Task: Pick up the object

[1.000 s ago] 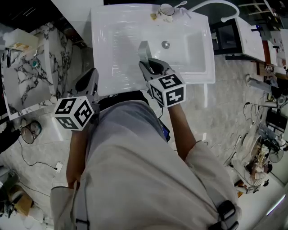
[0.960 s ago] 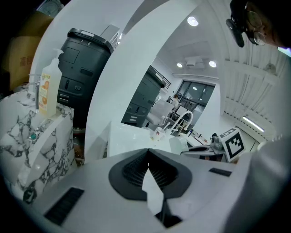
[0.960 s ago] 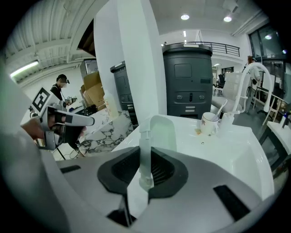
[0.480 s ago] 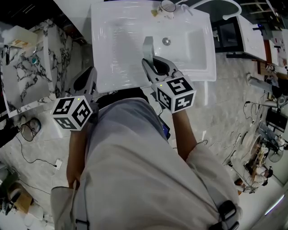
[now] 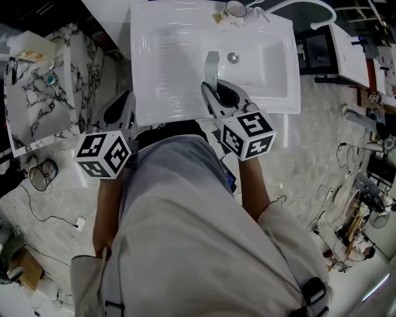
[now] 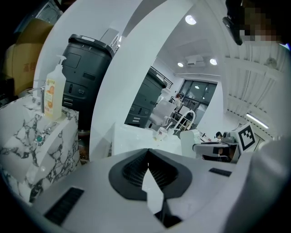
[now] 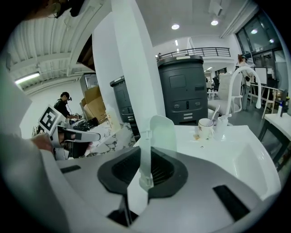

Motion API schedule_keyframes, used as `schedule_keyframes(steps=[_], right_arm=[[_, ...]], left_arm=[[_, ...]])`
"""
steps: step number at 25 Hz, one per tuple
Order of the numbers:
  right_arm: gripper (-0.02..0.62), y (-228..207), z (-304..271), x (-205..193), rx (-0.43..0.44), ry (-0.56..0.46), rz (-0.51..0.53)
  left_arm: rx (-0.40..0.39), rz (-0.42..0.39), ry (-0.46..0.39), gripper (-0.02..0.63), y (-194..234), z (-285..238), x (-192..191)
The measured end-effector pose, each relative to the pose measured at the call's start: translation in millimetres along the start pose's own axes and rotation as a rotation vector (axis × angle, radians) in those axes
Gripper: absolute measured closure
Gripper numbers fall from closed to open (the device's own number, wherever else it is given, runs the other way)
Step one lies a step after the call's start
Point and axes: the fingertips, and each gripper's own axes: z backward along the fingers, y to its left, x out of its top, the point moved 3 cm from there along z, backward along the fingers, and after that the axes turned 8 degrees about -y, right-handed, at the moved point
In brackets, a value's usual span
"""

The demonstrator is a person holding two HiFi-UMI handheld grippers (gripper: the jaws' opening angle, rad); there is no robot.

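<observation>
A pale, translucent flat plastic piece [image 5: 211,65] with a rounded end stands up out of my right gripper [image 5: 215,88], which is shut on its lower part. It hangs over the front of the white washbasin [image 5: 167,56]. In the right gripper view the piece [image 7: 163,133] rises between the dark pads, with my right gripper [image 7: 146,178] clamped on it. My left gripper [image 5: 125,102] is held low at the basin's front left corner, off the basin. In the left gripper view my left gripper [image 6: 148,154] has its pads together with nothing in them.
The basin has a drain [image 5: 232,57] and a cup [image 5: 234,10] on its back rim, also seen as the cup [image 7: 205,129]. A marble-patterned stand [image 5: 37,105] with a pump bottle [image 6: 53,93] is to the left. Cables lie on the floor [image 5: 55,210].
My right gripper, still holding the plastic piece, has shifted a little to the right over the basin, toward the drain. The left gripper has hardly moved.
</observation>
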Motion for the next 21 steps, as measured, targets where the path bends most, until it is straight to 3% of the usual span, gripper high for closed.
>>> schedule_keyframes(steps=[13,21], right_arm=[[0.531,-16,6,-8,-0.039,0.023,-0.02],[0.531,-9,-1,-16,-0.024,0.059,0.055]], left_arm=[[0.016,-0.008,0.014,0.606,-5,1,-5],[0.013,0.019,0.005,0.606,-5,-1,-6]])
